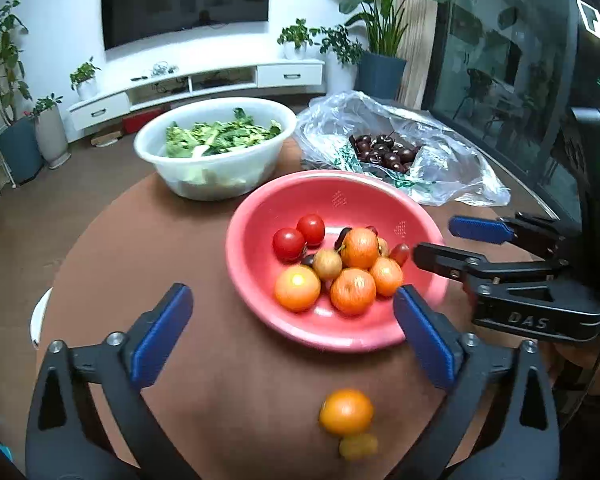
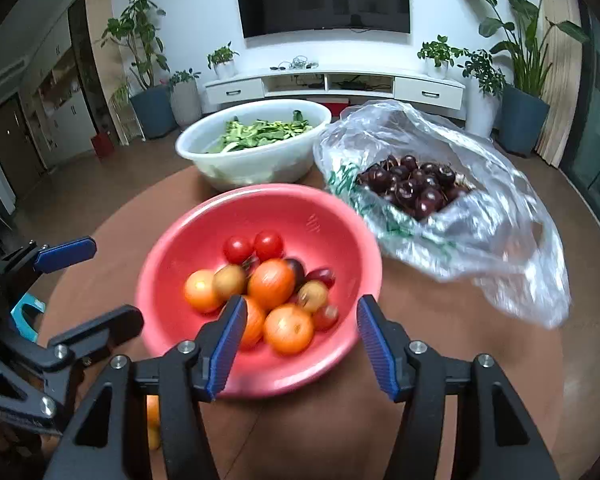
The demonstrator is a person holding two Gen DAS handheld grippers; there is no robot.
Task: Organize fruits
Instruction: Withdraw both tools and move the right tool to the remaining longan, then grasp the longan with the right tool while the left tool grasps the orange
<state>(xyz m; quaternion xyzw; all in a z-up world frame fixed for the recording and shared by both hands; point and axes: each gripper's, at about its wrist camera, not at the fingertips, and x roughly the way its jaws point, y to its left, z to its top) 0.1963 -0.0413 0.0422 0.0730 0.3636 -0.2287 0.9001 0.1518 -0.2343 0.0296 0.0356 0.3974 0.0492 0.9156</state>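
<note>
Mixed fruits in red bowl

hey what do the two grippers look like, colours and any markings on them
Both the left gripper and the right gripper have black angular arms with silver bolts and ribbed blue fingers. The right gripper's side bears raised letters, DAS. A green light glows on its body.

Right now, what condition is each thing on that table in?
Red bowl: upright, holding mixed fruit.
White bowl: upright, holding green leaves.
Plastic bag: open, cherries inside.
Orange fruit: loose on the table.
Left hand-held gripper: open, empty.
Right hand-held gripper: open, empty.
</note>
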